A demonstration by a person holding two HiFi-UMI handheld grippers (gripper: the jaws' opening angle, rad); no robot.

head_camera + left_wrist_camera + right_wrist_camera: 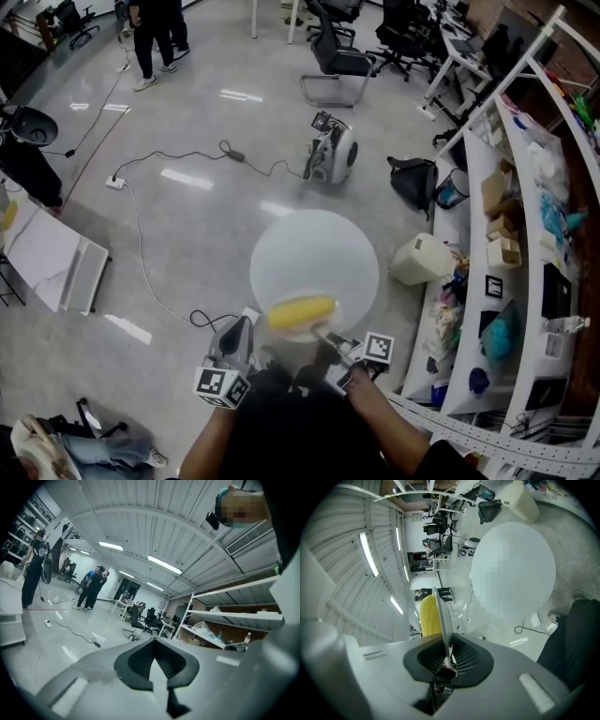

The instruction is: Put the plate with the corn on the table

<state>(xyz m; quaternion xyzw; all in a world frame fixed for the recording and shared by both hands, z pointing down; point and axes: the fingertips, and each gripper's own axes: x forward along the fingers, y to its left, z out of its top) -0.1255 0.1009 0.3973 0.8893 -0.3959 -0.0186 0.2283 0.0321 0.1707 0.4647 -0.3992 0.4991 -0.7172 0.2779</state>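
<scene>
1. The plate (314,258) is held up in the air over the shiny floor (178,216), right in front of the person.
2. The plate is round and pale, and it is kept flat.
3. The corn (302,311) is laid on the plate, close to the plate's near edge.
4. The corn is yellow and long. Its long side is turned left to right, along that near edge. One end is pointed to the left and the other to the right, with the right end a little farther from the person.
5. The plate's near edge is pinched by the right gripper (325,336). The jaws are closed tight on the thin rim, just beside the corn.
6. In the right gripper view the plate is seen from its side, as one thin line that sticks out from between the jaws. The corn is seen on one side of that line.
7. The left gripper (238,326) is held near the plate's near-left edge, but the plate is not touched by it.
8. In the left gripper view its jaws are seen pressed together, and nothing is held between them.
9. White shelves (525,281) full of small things are seen at the right side.
10. A black chair (336,64) is seen far off on the floor.
</scene>
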